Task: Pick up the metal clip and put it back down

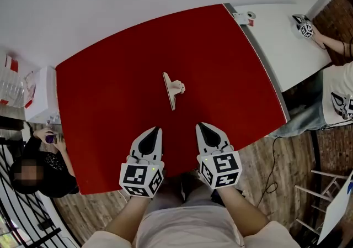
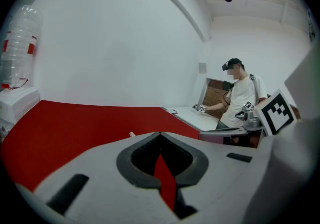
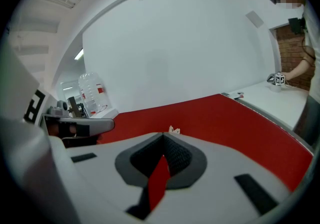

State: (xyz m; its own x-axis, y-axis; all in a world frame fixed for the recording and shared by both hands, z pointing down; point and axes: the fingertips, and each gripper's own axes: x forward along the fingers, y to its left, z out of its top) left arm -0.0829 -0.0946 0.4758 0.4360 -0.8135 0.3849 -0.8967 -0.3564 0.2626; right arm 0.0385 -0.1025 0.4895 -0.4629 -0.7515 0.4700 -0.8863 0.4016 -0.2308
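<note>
The metal clip (image 1: 173, 89) lies mid-way across the red bench (image 1: 105, 92), well ahead of the left gripper (image 1: 154, 130) and right gripper (image 1: 202, 127), both pressed together and empty.

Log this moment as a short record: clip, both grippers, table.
object: metal clip, lying near the middle of the red table, untouched
left gripper: shut, empty, over the table's near edge
right gripper: shut, empty, beside the left gripper
relation: clip lies ahead of both grippers, apart from them
task step: pick-up not yet done
</note>
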